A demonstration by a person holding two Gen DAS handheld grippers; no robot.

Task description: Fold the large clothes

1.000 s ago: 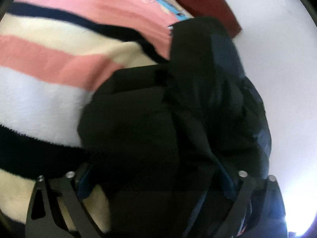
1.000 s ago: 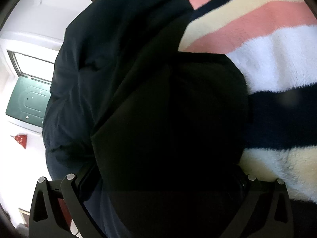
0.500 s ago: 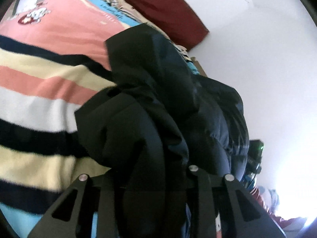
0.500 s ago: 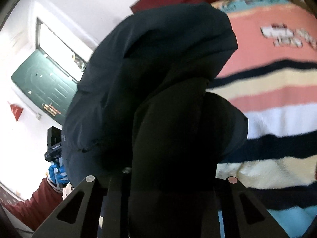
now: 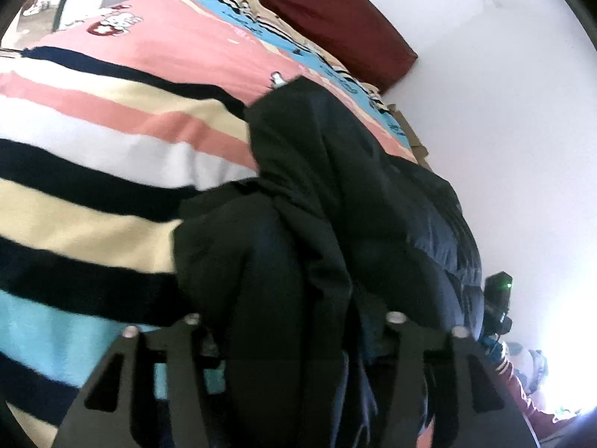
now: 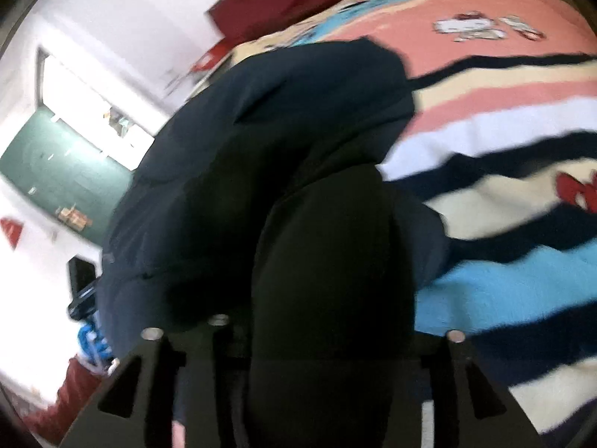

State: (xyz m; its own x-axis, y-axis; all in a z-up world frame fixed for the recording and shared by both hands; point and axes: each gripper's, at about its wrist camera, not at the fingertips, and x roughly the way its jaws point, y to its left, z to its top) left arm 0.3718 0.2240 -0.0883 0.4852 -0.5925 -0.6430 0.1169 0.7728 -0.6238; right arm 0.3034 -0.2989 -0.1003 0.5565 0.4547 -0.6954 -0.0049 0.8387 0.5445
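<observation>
A large dark navy padded jacket (image 5: 335,205) hangs bunched between my two grippers above the striped bed. My left gripper (image 5: 294,328) is shut on a thick fold of the jacket, which hides the fingertips. My right gripper (image 6: 332,332) is shut on another fold of the same jacket (image 6: 261,149); dark cloth fills the space between its fingers. The jacket droops toward the bed's edge. The right gripper body (image 5: 496,298) shows past the jacket in the left wrist view.
The bed carries a fleece blanket (image 5: 93,149) with pink, cream, white, navy and blue stripes. A dark red pillow (image 5: 328,11) lies at the head by the white wall. A green door (image 6: 56,171) stands left in the right wrist view.
Both grippers have closed on the jacket and lifted it off the blanket, drawing back from the bed. More of the bed, pillow and room has come into view.
</observation>
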